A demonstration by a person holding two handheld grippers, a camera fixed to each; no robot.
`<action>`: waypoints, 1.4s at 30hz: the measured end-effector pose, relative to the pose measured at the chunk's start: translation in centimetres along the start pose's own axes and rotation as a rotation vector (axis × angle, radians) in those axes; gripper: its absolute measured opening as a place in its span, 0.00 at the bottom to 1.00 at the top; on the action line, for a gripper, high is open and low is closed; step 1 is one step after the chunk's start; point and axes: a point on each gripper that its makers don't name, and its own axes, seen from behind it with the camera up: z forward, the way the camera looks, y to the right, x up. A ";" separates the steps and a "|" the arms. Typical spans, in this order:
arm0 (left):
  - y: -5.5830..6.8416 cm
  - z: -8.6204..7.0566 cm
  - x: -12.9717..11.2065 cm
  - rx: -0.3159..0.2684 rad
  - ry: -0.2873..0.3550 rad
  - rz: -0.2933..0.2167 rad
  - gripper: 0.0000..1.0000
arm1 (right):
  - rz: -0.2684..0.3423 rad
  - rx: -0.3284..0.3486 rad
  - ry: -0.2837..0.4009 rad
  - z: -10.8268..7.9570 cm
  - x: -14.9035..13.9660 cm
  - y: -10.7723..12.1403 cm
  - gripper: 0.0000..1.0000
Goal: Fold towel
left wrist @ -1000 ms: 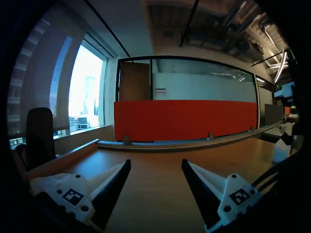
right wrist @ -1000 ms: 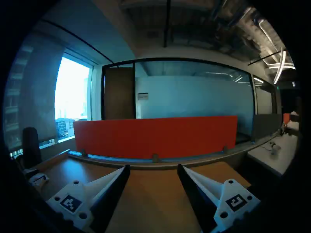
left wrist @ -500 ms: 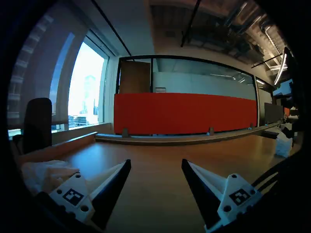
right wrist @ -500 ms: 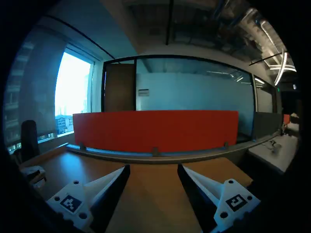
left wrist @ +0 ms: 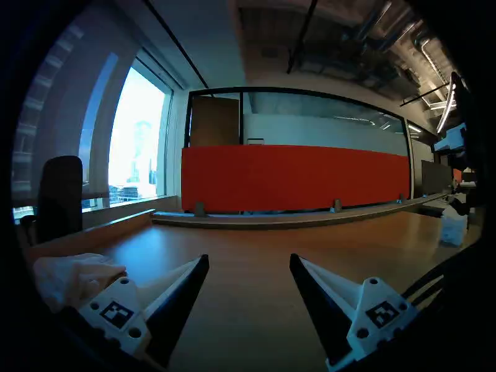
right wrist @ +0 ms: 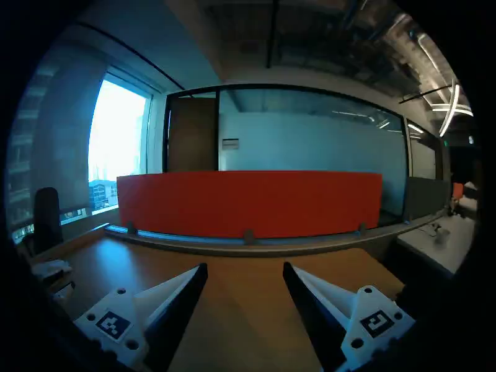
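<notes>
A crumpled pale towel (left wrist: 71,277) lies on the wooden desk (left wrist: 248,260) at the far left of the left gripper view, just beyond my left finger. My left gripper (left wrist: 249,263) is open above the bare desk with nothing between its fingers. My right gripper (right wrist: 245,271) is open too, over the same wooden desk (right wrist: 248,291), holding nothing. At the far left edge of the right gripper view a pale lump (right wrist: 49,270) sits on the desk; I cannot tell whether it is the towel.
An orange divider panel (left wrist: 294,178) runs along the desk's far edge. A dark office chair (left wrist: 59,198) stands at the left by the window. A small white object (left wrist: 452,226) sits on the desk at the right. Another desk (right wrist: 437,242) lies to the right.
Both views have tilted downward, so more of the desk shows. The towel has come into sight at the left of the left gripper view. Both grippers stay open.
</notes>
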 end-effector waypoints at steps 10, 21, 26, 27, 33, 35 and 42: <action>-0.1 0.0 -0.1 0.010 -0.001 0.004 0.97 | 0.005 0.002 -0.005 0.2 -0.5 0.2 0.94; -0.1 0.0 -0.2 0.005 -0.003 0.004 0.97 | 0.008 0.006 0.001 -0.1 -0.1 0.6 0.94; 0.1 0.0 -0.3 -0.002 -0.003 0.003 0.97 | 0.011 0.009 0.001 -0.2 0.0 0.9 0.94; 0.1 0.0 -0.3 -0.002 -0.003 0.003 0.97 | 0.011 0.009 0.002 -0.2 0.0 0.9 0.94; 0.1 0.1 -0.5 -0.002 -0.003 0.003 0.97 | 0.015 0.006 0.007 -0.1 -0.1 1.3 0.94; 0.1 0.1 -0.5 -0.002 -0.002 0.003 0.97 | 0.018 0.007 0.011 0.0 0.1 1.3 0.94; 0.2 0.1 -0.8 -0.002 -0.001 0.003 0.97 | -0.001 -0.001 0.037 -0.2 0.7 2.0 0.94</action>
